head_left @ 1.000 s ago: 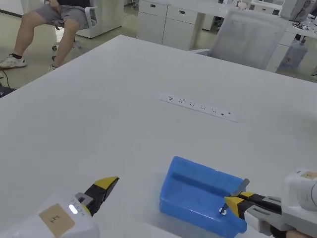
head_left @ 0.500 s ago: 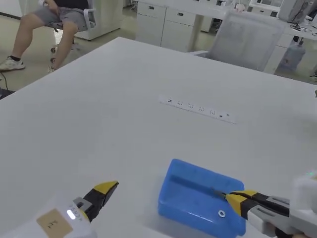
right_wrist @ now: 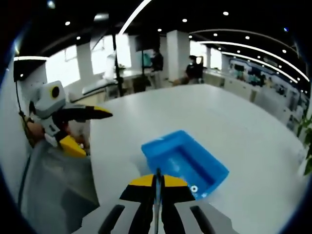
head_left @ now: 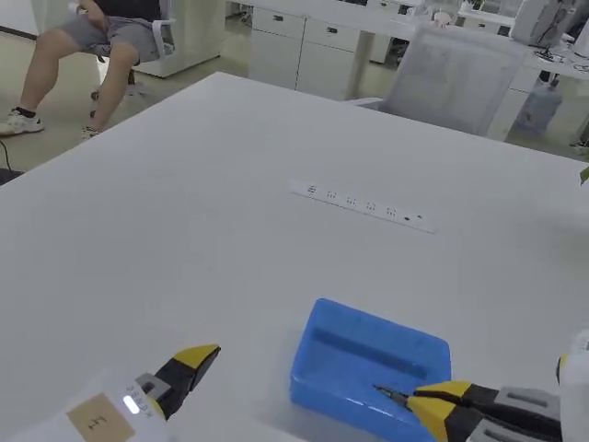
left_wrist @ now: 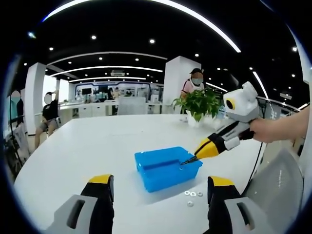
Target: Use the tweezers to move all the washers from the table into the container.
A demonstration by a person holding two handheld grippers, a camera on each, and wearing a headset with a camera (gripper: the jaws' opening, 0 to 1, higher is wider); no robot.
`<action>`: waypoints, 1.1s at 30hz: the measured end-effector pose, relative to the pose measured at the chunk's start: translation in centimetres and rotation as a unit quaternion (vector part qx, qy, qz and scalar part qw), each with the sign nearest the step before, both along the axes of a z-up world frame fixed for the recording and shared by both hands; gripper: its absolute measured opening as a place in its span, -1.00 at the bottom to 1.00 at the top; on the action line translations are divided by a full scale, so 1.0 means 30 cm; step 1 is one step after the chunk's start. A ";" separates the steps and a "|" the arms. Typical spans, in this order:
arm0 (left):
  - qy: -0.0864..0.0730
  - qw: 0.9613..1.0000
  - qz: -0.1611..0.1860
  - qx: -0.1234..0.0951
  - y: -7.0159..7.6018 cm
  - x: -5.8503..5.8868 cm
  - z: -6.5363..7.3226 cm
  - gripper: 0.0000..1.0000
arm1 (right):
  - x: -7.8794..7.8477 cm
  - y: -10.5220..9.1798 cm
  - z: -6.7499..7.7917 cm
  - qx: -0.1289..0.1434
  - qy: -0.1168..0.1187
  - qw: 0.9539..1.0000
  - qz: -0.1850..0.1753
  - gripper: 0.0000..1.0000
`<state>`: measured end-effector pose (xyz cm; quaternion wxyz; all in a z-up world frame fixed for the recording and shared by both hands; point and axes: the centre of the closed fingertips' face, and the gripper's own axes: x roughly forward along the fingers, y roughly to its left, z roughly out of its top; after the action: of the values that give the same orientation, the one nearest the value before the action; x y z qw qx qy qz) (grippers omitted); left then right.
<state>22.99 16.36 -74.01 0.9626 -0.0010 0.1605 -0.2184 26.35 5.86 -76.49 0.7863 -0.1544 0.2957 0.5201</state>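
The blue container (head_left: 368,354) stands on the white table (head_left: 212,230) near its front edge. My right gripper (head_left: 419,405) is shut on thin tweezers (head_left: 388,394), whose tip hovers over the container's near wall with nothing in it. In the right gripper view the tweezers (right_wrist: 157,181) point at the container (right_wrist: 185,158), and one washer (right_wrist: 194,188) lies inside. Three washers (left_wrist: 193,195) lie on the table just in front of the container (left_wrist: 165,168). My left gripper (head_left: 204,354) hangs open left of the container, its jaws far apart (left_wrist: 161,187).
A white power strip (head_left: 361,205) lies across the table's middle. Beyond the far edge stand a grey office chair (head_left: 451,78) and white cabinets (head_left: 317,41), and a seated person (head_left: 92,37) is at the far left. A potted plant (left_wrist: 197,105) stands beyond the container.
A second ago the tweezers held a washer over the container. They let it drop inside, and my right gripper has drawn back toward me. The left gripper has barely moved.
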 end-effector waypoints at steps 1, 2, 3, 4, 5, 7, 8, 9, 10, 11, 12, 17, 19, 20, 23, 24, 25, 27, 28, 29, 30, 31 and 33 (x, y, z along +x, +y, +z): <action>0.000 1.000 -0.002 0.002 -0.002 -0.001 -0.001 0.50 | -0.034 0.000 -0.001 -0.014 0.007 1.000 0.014 -1.00; 0.003 1.000 -0.008 0.011 -0.007 -0.004 -0.007 0.45 | -0.057 -0.005 -0.007 -0.031 0.012 0.999 0.025 -1.00; 0.005 1.000 -0.010 0.017 -0.010 -0.006 -0.012 0.42 | -0.096 -0.016 -0.022 -0.061 0.025 0.997 0.044 -1.00; 0.006 1.000 -0.012 0.021 -0.012 -0.007 -0.016 0.41 | -0.112 -0.020 -0.027 -0.077 0.025 0.995 0.055 -1.00; 0.007 1.000 -0.013 0.023 -0.013 -0.008 -0.018 0.41 | -0.129 -0.028 -0.035 -0.095 0.027 0.993 0.066 -1.00; 0.007 1.000 -0.015 0.022 -0.015 -0.009 -0.018 0.41 | -0.176 -0.053 -0.063 -0.151 0.045 0.983 0.097 -1.00; 0.008 1.000 -0.016 0.021 -0.016 -0.010 -0.018 0.40 | -0.188 -0.059 -0.077 -0.176 0.039 0.977 0.112 -1.00; 0.010 1.000 -0.017 0.021 -0.016 -0.010 -0.020 0.40 | -0.208 -0.076 -0.094 -0.202 0.054 0.970 0.124 -1.00; 0.012 1.000 -0.017 0.021 -0.016 -0.011 -0.022 0.39 | -0.206 -0.081 -0.107 -0.225 0.043 0.964 0.132 -1.00; 0.013 1.000 -0.018 0.022 -0.017 -0.012 -0.023 0.39 | -0.209 -0.084 -0.112 -0.233 0.044 0.962 0.135 -1.00; 0.014 0.999 -0.019 0.023 -0.018 -0.012 -0.025 0.39 | -0.225 -0.098 -0.130 -0.261 0.058 0.953 0.145 -1.00; 0.017 0.999 -0.021 0.026 -0.020 -0.015 -0.030 0.38 | -0.228 -0.109 -0.174 -0.337 0.063 0.924 0.172 -1.00; 0.017 0.999 -0.021 0.026 -0.020 -0.016 -0.030 0.36 | -0.229 -0.081 -0.192 -0.328 0.068 0.926 0.174 -1.00; 0.017 0.999 -0.021 0.026 -0.019 -0.016 -0.030 0.36 | -0.228 -0.072 -0.198 -0.324 0.065 0.927 0.175 -1.00; 0.018 0.999 -0.018 0.027 -0.016 -0.016 -0.031 0.36 | -0.223 -0.066 -0.202 -0.324 0.058 0.927 0.179 -1.00; 0.019 0.999 -0.017 0.028 -0.015 -0.016 -0.032 0.35 | -0.222 -0.050 -0.203 -0.307 0.060 0.933 0.177 -1.00; 0.019 0.999 -0.017 0.028 -0.014 -0.016 -0.032 0.35 | -0.231 -0.042 -0.205 -0.296 0.072 0.937 0.174 -1.00; 0.018 0.999 -0.017 0.027 -0.013 -0.015 -0.031 0.34 | -0.216 -0.044 -0.197 -0.294 0.057 0.938 0.176 -1.00; 0.019 0.999 -0.018 0.027 -0.014 -0.016 -0.033 0.34 | -0.219 -0.036 -0.195 -0.280 0.066 0.943 0.166 -1.00; 0.020 0.999 -0.018 0.028 -0.015 -0.017 -0.034 0.33 | -0.216 -0.036 -0.193 -0.278 0.062 0.944 0.167 -1.00; 0.020 0.999 -0.020 0.028 -0.016 -0.017 -0.035 0.33 | -0.214 -0.030 -0.191 -0.270 0.054 0.947 0.167 -1.00; 0.020 0.999 -0.020 0.028 -0.016 -0.017 -0.035 0.33 | -0.215 -0.025 -0.190 -0.265 0.054 0.948 0.168 -1.00; 0.022 0.999 -0.021 0.028 -0.016 -0.018 -0.038 0.32 | -0.214 0.010 -0.180 -0.231 0.040 0.958 0.165 -1.00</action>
<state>22.45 15.87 -75.15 0.9537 0.0246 0.1876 -0.2338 19.92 6.17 -81.90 0.6201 -0.3579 0.4092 0.5656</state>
